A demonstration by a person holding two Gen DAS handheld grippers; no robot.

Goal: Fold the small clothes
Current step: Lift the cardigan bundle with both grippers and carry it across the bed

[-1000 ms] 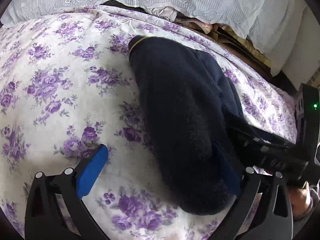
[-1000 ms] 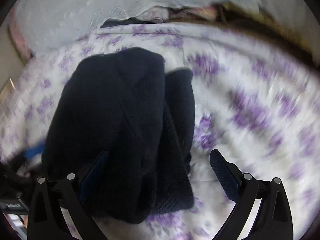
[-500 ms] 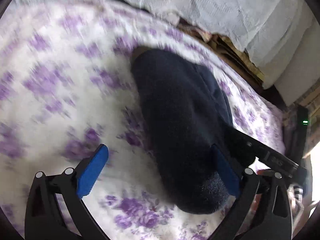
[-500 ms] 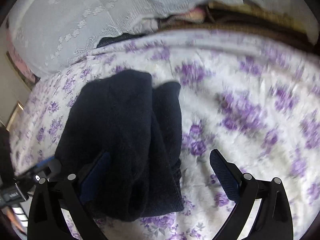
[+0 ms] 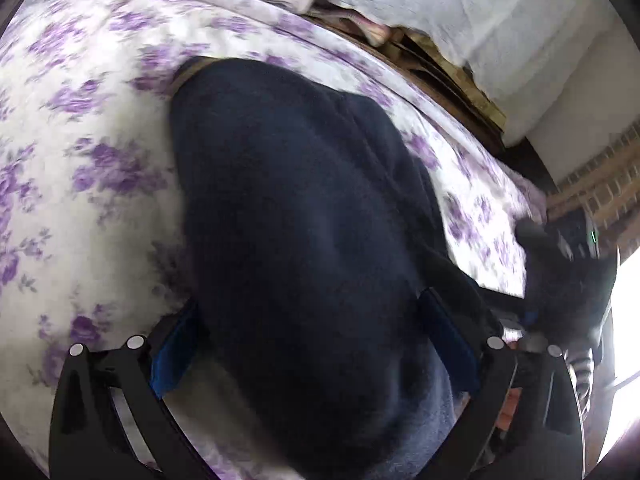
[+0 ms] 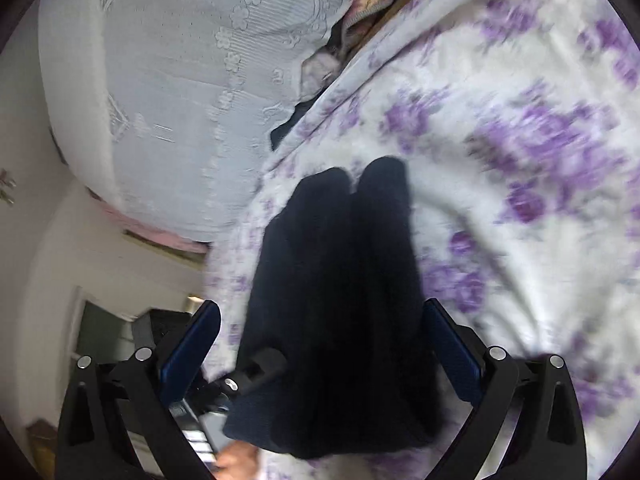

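left gripper [image 5: 312, 344] agape astride navy garment [image 5: 296, 208] | right gripper [image 6: 320, 340] likewise

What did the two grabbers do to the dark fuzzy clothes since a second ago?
Both moved in over the dark navy fleece garment. The left gripper, which had it only by its right finger, now straddles it, as does the right gripper. Neither has closed. The garment stays folded on the purple-flowered white bedspread.

Each hand-held gripper [image 5: 312, 344] [image 6: 320, 344] has black angular arms, silver screws and blue finger pads [image 6: 192, 348]; skin shows beside a striped sleeve [image 5: 582, 372].
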